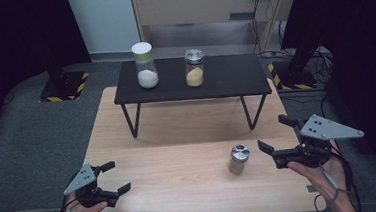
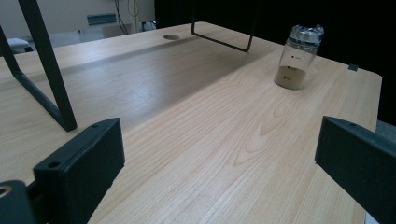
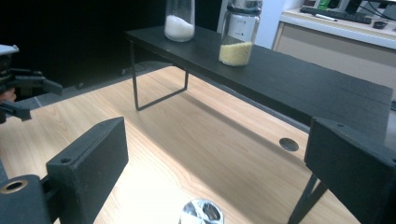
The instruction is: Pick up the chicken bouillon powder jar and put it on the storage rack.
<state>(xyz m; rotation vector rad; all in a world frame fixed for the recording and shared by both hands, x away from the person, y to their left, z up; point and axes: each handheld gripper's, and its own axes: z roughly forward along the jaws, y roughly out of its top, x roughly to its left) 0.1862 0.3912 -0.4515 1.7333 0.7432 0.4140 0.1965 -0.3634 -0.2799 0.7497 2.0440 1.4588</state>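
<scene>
A small glass jar [image 1: 238,159] with a silver lid and a little brown powder stands upright on the wooden table [image 1: 181,186], front right. My right gripper [image 1: 272,132] hovers open just right of it, jaws spread and nothing between them. In the right gripper view only the jar's lid [image 3: 201,212] peeks in below and between the jaws of the right gripper [image 3: 217,158]. At the table's front left my left gripper [image 1: 119,176] is open and holds nothing. From the left gripper [image 2: 217,154] the small jar [image 2: 297,58] stands far off, up and right.
A low black shelf [image 1: 224,83] on thin metal legs spans the back of the table. On it stand a jar of white powder [image 1: 145,66] with a white lid and a silver-lidded jar of yellow grains [image 1: 194,68]. Dark floor surrounds the table.
</scene>
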